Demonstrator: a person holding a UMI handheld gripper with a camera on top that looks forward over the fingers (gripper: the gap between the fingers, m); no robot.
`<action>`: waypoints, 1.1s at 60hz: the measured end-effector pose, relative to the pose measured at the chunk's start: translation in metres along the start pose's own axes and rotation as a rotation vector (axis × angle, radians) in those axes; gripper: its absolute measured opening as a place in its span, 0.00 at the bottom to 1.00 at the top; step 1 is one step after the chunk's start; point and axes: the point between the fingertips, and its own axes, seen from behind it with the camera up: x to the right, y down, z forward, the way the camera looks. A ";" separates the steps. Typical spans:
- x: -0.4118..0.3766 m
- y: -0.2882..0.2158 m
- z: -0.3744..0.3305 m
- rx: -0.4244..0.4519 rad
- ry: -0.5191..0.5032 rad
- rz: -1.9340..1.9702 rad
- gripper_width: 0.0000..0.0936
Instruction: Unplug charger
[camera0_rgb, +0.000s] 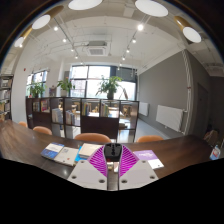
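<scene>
My gripper (112, 158) points level across a dark wooden table (25, 145). Its two fingers with magenta pads (99, 162) stand close together, and a small black charger (112, 151) is pressed between their tips. The charger is held above the table, clear of its top. No cable or socket shows; the fingers hide the lower part of the charger.
Booklets lie on the table just beyond the fingers: a blue one (53, 151), a pale one (68, 156) and a purple one (146, 156). Orange chair backs (93, 138) stand behind the table. Farther off are shelves (100, 112), plants (110, 88) and large windows.
</scene>
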 end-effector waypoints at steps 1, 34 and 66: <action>0.008 0.007 0.000 -0.002 0.011 -0.003 0.12; 0.123 0.343 0.022 -0.480 -0.027 0.052 0.21; 0.101 0.153 -0.060 -0.261 -0.001 0.004 0.88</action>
